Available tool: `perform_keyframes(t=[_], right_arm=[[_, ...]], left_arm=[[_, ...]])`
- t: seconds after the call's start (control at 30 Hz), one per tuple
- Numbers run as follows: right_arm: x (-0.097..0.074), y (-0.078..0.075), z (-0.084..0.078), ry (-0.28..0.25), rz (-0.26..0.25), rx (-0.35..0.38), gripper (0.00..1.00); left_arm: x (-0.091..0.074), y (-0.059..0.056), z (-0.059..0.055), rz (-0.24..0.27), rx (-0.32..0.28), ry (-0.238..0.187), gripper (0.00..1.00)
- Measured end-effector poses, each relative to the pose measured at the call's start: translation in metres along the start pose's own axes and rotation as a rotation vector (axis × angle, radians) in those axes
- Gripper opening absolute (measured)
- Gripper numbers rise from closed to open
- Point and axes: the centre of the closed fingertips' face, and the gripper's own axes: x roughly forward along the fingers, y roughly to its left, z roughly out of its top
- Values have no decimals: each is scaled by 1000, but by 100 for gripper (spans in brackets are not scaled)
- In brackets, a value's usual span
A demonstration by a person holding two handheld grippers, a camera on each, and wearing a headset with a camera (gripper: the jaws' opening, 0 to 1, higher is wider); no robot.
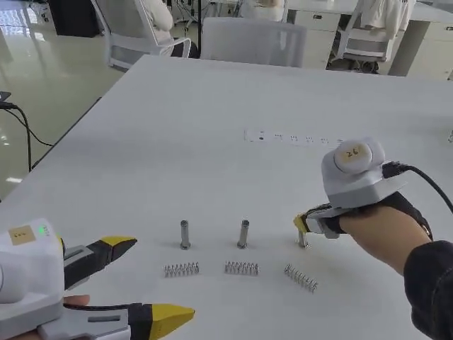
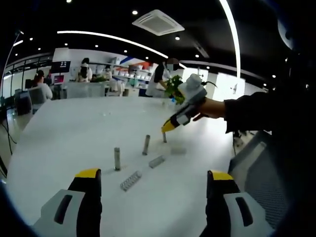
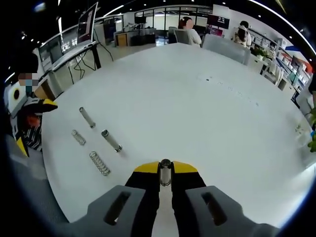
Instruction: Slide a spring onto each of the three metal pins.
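Currently, right gripper point(image 1: 301, 225): its yellow-tipped jaws are pressed together around the right pin point(image 1: 303, 239), gripping it near the top; the right gripper view shows the same pin point(image 3: 165, 173) pinched between the two tips.
Left gripper point(image 1: 159, 278): held low at the near left of the table point(image 1: 212, 127), jaws spread wide with nothing between them; in the left gripper view point(image 2: 154, 174) both tips point toward the row of pins.
Left pin point(image 1: 185, 234): stands upright on the table, bare, well apart from both grippers.
Middle pin point(image 1: 243, 234): upright and bare, between the other two pins.
Right pin: upright on the table, no spring on it.
Left spring point(image 1: 181, 269): lies flat just in front of the left pin.
Middle spring point(image 1: 241, 268): lies flat just in front of the middle pin.
Right spring point(image 1: 301, 278): lies flat at a slant, near the base of the right pin, below the right gripper and apart from it.
Springs and pins: each spring lies on the table beside its pin, none threaded on.
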Motion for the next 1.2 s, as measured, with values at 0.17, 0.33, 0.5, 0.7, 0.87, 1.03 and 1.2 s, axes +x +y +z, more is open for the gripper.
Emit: perform_keyframes(t=[0.17, 0.33, 0.5, 0.7, 0.87, 1.03, 1.2], right_arm=[[-3, 1, -3, -7, 1, 7, 5], [-7, 2, -6, -11, -1, 11, 5], [-9, 3, -9, -14, 1, 5, 5], [-10, 3, -11, -14, 3, -4, 5], [-11, 5, -11, -14, 3, -24, 5], [-11, 5, -11, -12, -1, -34, 5], [-12, 6, -11, -14, 0, -41, 6]], left_arm=[[0, -1, 1, 0, 5, -1, 84], [0, -2, 1, -4, 9, 0, 84], [0, -4, 2, -8, 13, 0, 84], [0, -6, 2, -12, 14, 0, 83], [0, -6, 1, -14, 14, 0, 83], [0, -6, 0, -14, 14, 0, 83], [0, -7, -1, -16, 13, 1, 83]])
